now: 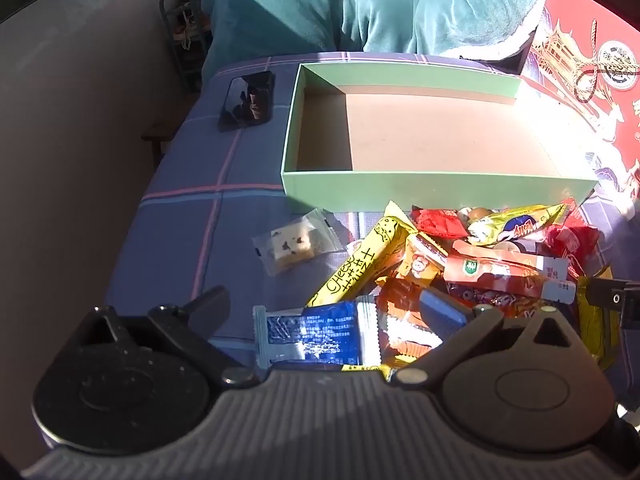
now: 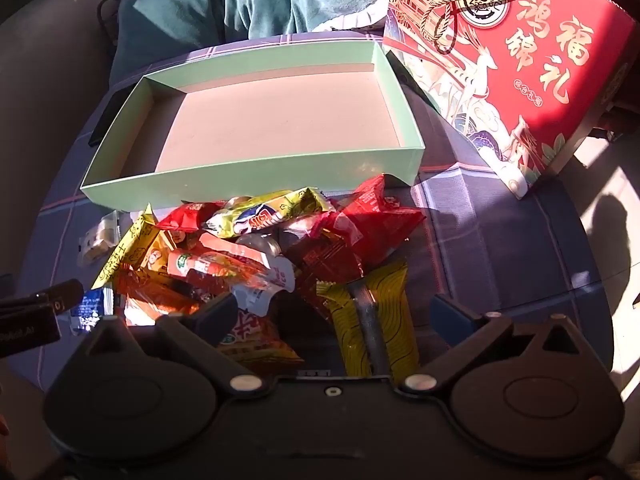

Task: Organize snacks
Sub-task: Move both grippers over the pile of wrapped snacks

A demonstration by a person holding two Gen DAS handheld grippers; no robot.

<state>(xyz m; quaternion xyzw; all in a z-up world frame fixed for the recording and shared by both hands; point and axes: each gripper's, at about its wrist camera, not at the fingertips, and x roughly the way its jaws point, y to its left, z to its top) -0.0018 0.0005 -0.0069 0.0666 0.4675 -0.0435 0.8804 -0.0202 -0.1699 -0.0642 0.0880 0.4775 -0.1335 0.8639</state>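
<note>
A pile of wrapped snacks (image 1: 480, 264) lies on the blue plaid cloth in front of an empty green box (image 1: 420, 184). My left gripper (image 1: 324, 308) is open, its fingers on either side of a blue-and-silver packet (image 1: 320, 336). A yellow "Cheese" stick (image 1: 360, 268) lies just beyond it. A clear-wrapped nougat (image 1: 292, 246) lies apart at the left. In the right wrist view the same pile (image 2: 280, 248) sits before the green box (image 2: 256, 176). My right gripper (image 2: 334, 310) is open over a yellow packet (image 2: 372, 320) and an orange packet (image 2: 256, 336).
A black phone (image 1: 248, 100) lies left of the box. A red gift box (image 2: 520, 60) stands at the right. A person in teal clothing (image 1: 380, 4) sits behind the table. The table edge (image 1: 132, 216) drops off at the left. The left gripper's finger (image 2: 56, 296) shows at the left of the right wrist view.
</note>
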